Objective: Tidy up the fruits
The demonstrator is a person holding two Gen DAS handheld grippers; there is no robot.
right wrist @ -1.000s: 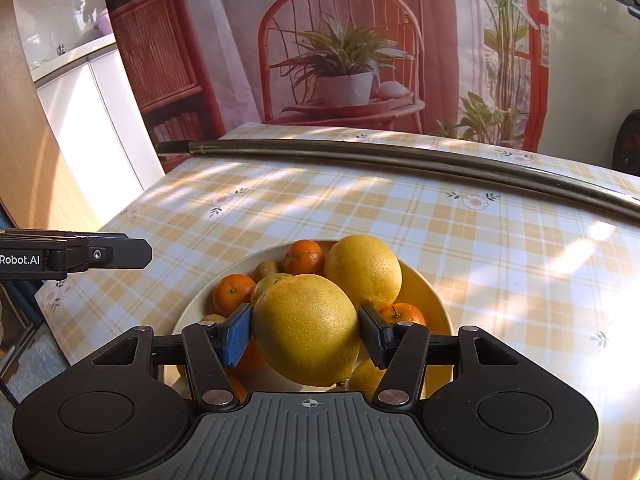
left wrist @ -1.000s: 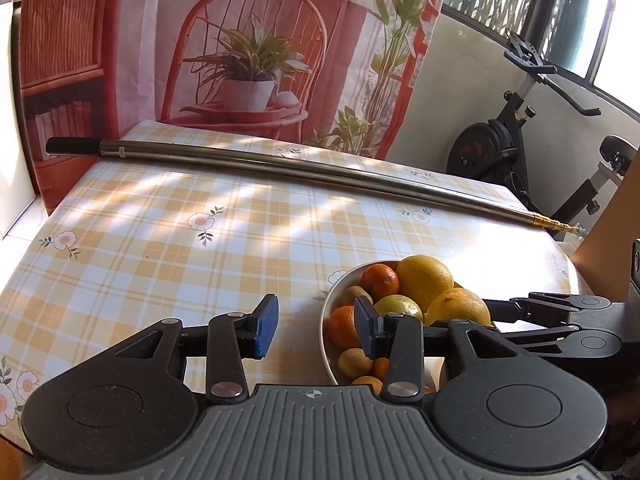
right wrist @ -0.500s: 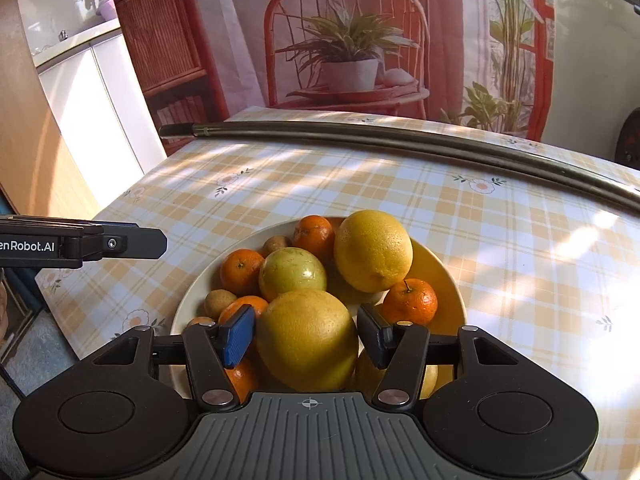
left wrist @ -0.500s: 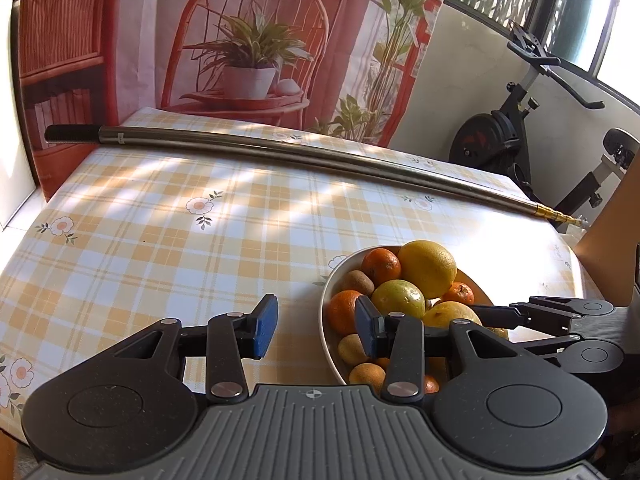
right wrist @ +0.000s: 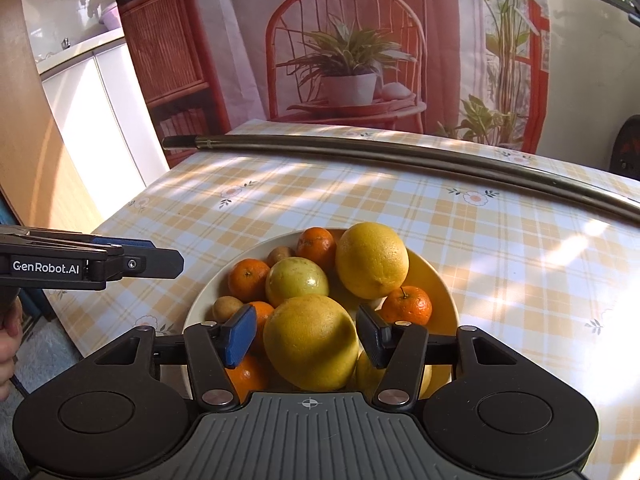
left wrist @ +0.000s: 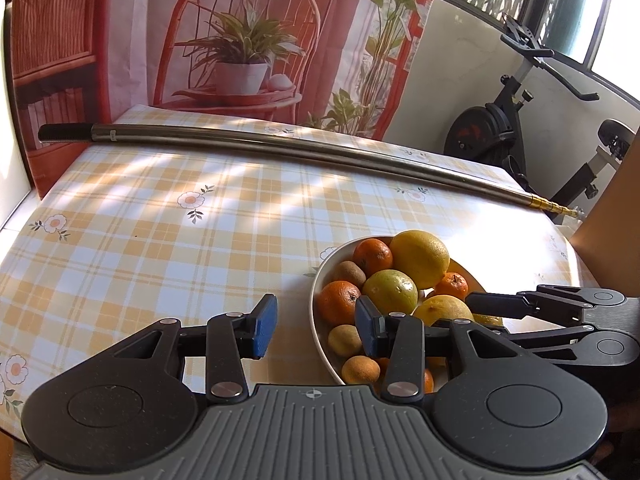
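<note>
A cream bowl (right wrist: 208,284) on the checked tablecloth holds a big yellow grapefruit (right wrist: 312,342), a second large yellow citrus (right wrist: 372,260), a greenish fruit (right wrist: 296,282), several mandarins (right wrist: 248,280) and small brown kiwis (right wrist: 226,308). My right gripper (right wrist: 306,336) hangs over the bowl's near side. Its pads straddle the grapefruit, which rests low in the bowl with a slim gap at the blue left pad. My left gripper (left wrist: 316,320) stands open and holds nothing, just left of the bowl (left wrist: 326,262). From the left wrist view the right gripper (left wrist: 460,312) reaches in from the right.
A long metal rod (left wrist: 280,148) lies across the far side of the table. Behind it hangs a printed backdrop of a chair and plant. An exercise bike (left wrist: 500,132) stands at the back right. A hand (right wrist: 6,340) shows at the left edge.
The right gripper has lowered the grapefruit into the bowl, and the fruit now sits lower between the pads. The left gripper has stayed open beside the bowl.
</note>
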